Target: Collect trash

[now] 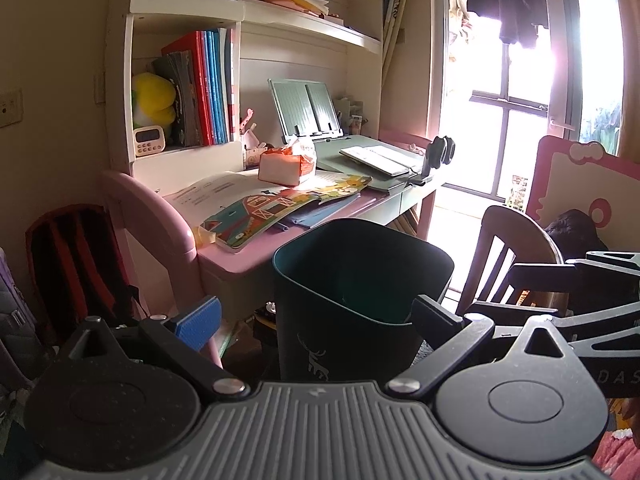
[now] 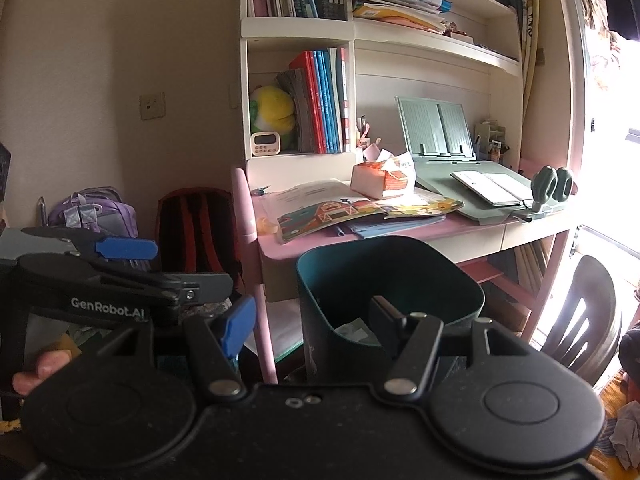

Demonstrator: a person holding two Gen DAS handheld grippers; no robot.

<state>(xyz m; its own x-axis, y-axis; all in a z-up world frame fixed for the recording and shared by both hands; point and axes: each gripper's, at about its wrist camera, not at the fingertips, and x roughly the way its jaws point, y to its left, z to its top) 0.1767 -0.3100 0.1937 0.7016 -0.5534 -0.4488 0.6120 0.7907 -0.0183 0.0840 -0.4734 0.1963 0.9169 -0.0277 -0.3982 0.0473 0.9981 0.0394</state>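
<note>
A dark teal trash bin (image 1: 362, 280) stands on the floor in front of the pink desk (image 1: 248, 254). It also shows in the right wrist view (image 2: 388, 276), with crumpled white paper (image 2: 354, 330) inside. My left gripper (image 1: 316, 318) is open, its fingers on either side of the bin's near wall. My right gripper (image 2: 310, 318) is open the same way and empty. The left gripper (image 2: 132, 264) shows at the left of the right wrist view. An orange and white tissue pack (image 1: 286, 164) lies on the desk, also in the right wrist view (image 2: 382, 180).
Open books (image 2: 368, 210), a green book stand (image 2: 436, 128) and a timer (image 2: 265, 143) are on the desk and shelf. Backpacks (image 2: 196, 224) lean against the wall at left. A dark wooden chair (image 2: 580, 320) stands at right by the bright window.
</note>
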